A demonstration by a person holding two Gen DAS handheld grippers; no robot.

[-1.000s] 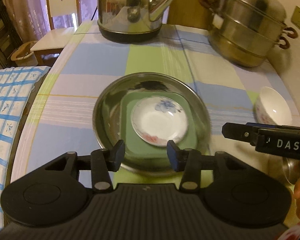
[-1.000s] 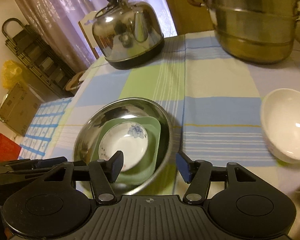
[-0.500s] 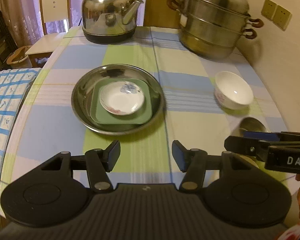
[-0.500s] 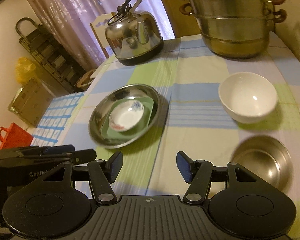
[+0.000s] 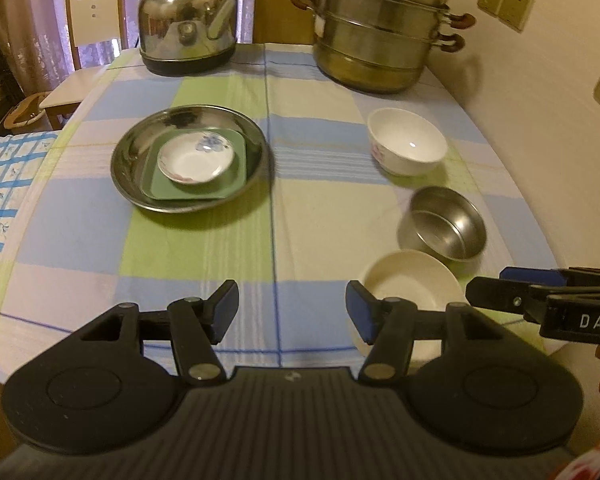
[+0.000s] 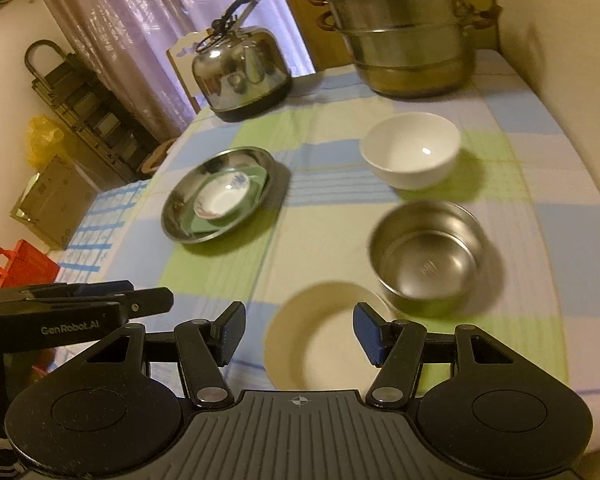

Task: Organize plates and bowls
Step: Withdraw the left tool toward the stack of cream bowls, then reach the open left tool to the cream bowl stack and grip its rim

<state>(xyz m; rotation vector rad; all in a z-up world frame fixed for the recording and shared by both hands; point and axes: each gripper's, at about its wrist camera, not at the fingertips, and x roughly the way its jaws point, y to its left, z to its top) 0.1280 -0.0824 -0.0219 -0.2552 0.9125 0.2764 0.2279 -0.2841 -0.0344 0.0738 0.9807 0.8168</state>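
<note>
Three plates sit nested: round steel tray (image 5: 188, 160), green square plate (image 5: 196, 184), floral white saucer (image 5: 196, 156). Loose nearby: white china bowl (image 6: 410, 150), steel bowl (image 6: 428, 256), cream saucer (image 6: 324, 336). Left gripper (image 5: 292, 312) and right gripper (image 6: 299, 334) both gape, empty; bowl stacking likely next, starting with a grasp.

Home dining room: kettle (image 5: 188, 36), steamer pot (image 5: 376, 36).

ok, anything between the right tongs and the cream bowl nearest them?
Nothing visible. The right tongs are open and empty, and the cream bowl lies on the tablecloth just beyond their tips. The steel bowl sits close behind it to the right; whether the two touch is unclear.
</note>
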